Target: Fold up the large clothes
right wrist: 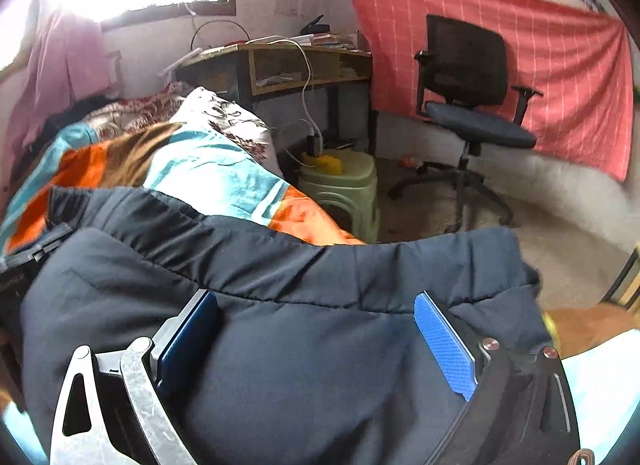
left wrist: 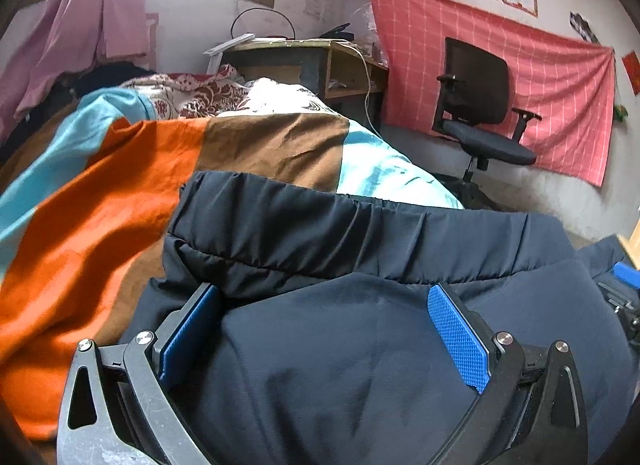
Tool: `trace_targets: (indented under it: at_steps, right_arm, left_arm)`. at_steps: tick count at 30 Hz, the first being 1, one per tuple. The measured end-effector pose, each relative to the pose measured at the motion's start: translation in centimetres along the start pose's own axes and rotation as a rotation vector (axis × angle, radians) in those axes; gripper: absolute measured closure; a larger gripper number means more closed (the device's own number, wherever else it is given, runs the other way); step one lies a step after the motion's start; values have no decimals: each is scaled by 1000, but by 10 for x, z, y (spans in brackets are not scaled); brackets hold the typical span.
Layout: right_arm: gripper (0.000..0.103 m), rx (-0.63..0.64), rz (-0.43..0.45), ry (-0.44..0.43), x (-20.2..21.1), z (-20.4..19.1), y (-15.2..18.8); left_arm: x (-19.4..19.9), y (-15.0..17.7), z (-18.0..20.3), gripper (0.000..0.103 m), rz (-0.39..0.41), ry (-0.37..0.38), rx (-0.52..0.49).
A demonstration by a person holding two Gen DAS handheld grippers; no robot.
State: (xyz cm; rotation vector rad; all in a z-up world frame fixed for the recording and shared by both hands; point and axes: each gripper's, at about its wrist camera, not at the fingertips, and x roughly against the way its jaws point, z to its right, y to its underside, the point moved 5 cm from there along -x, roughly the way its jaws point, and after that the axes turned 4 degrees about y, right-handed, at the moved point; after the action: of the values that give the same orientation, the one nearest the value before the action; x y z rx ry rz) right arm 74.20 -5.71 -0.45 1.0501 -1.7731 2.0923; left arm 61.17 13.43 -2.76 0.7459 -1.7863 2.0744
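Dark garment (left wrist: 360,345) covers the striped bedspread (left wrist: 120,205); chair (right wrist: 472,105) beyond.

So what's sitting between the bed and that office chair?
A pale green plastic stool with something yellow on top, seen in the right wrist view, beside the bed and the chair.

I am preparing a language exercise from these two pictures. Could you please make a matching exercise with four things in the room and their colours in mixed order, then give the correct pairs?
Things:
1. garment lying under both grippers
2. office chair
3. plastic stool
4. cloth on the wall

Colours:
A. pale green
B. pink-red with white checks
C. dark navy
D. black

Right pairs: 1-C, 2-D, 3-A, 4-B
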Motion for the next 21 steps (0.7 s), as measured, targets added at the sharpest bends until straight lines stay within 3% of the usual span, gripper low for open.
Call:
trace_targets:
  at_steps: [4,7,10,15,18,21]
  right_arm:
    - [1,33,4,66,7,7,5]
    - [0,66,10,127,14,16,10]
    - [0,86,13,168,23,27,15]
    - [0,60,23,215,39,55,25]
    - [0,16,-5,214,45,75,36]
    - [0,-38,-41,191,49,96,47]
  left_arm:
    - [7,1,-7,1,7,-9,-39]
    - [25,2,-23,1,76,-86,-68]
    - [46,3,-46,1,141,-80,-76]
    - [51,13,-82,1,87,20,-28]
    - [43,20,-99,1,0,131,64]
    - [42,24,-110,1,-38,218,146]
